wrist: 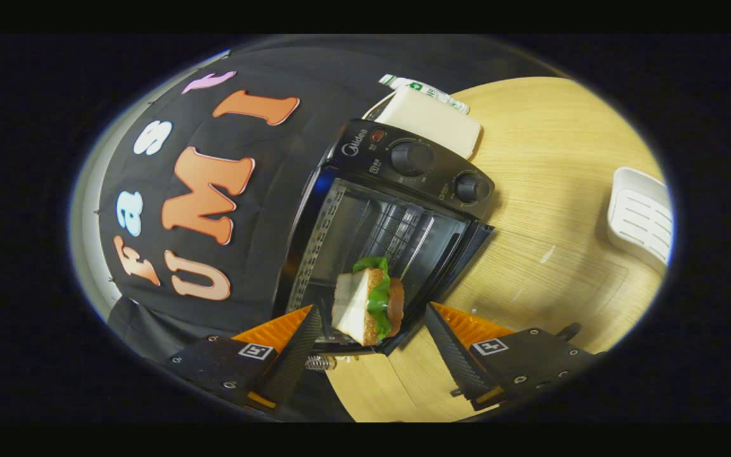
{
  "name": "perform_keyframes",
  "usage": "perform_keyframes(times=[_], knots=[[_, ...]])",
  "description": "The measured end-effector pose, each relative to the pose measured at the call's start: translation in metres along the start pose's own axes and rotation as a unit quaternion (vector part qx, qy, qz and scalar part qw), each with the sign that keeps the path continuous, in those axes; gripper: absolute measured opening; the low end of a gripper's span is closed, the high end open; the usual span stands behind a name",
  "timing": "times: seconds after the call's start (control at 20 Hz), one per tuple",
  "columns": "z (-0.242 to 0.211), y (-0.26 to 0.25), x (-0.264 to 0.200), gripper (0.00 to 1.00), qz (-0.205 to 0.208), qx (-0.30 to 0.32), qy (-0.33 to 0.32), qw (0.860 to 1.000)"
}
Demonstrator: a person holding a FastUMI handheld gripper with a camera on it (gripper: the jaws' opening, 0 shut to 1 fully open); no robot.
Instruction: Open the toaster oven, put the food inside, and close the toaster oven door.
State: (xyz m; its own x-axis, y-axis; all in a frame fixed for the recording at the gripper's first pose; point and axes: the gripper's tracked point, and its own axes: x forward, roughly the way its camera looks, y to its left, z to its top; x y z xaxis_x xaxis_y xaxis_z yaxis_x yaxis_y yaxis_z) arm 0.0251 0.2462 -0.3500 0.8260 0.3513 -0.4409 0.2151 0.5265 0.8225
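The black toaster oven (397, 209) stands on the wooden table (562, 178) with its door (460, 266) swung open and the wire rack (397, 235) showing inside. A sandwich (365, 304) of white bread, green lettuce and a brown layer sits at the oven's mouth, near the front of the opening. Whether it rests on the rack or on the door I cannot tell. My gripper (372, 310) is turned on its side and open. One finger lies on each side of the sandwich, with a gap to each.
Two knobs (411, 157) sit on the oven's control panel. A cream flat block (432, 120) lies behind the oven, with a white and green packet (422, 87) past it. A white slotted tray (641, 219) rests on the table far from the oven.
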Motion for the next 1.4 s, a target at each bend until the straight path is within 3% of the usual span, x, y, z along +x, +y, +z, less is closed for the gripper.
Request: perform_keyframes(times=[0.2, 0.35, 0.65, 1.05, 1.4], knots=[[0.018, -0.012, -0.034, 0.98, -0.013, -0.091, 0.009, 0.996], [0.030, -0.020, -0.057, 0.98, -0.022, -0.178, 0.015, 0.984], [-0.001, -0.055, -0.101, 0.98, -0.063, -0.378, 0.069, 0.921], [-0.067, -0.109, -0.117, 0.99, -0.106, -0.486, 0.149, 0.855], [-0.084, -0.123, -0.090, 0.99, -0.138, -0.489, 0.159, 0.846]])
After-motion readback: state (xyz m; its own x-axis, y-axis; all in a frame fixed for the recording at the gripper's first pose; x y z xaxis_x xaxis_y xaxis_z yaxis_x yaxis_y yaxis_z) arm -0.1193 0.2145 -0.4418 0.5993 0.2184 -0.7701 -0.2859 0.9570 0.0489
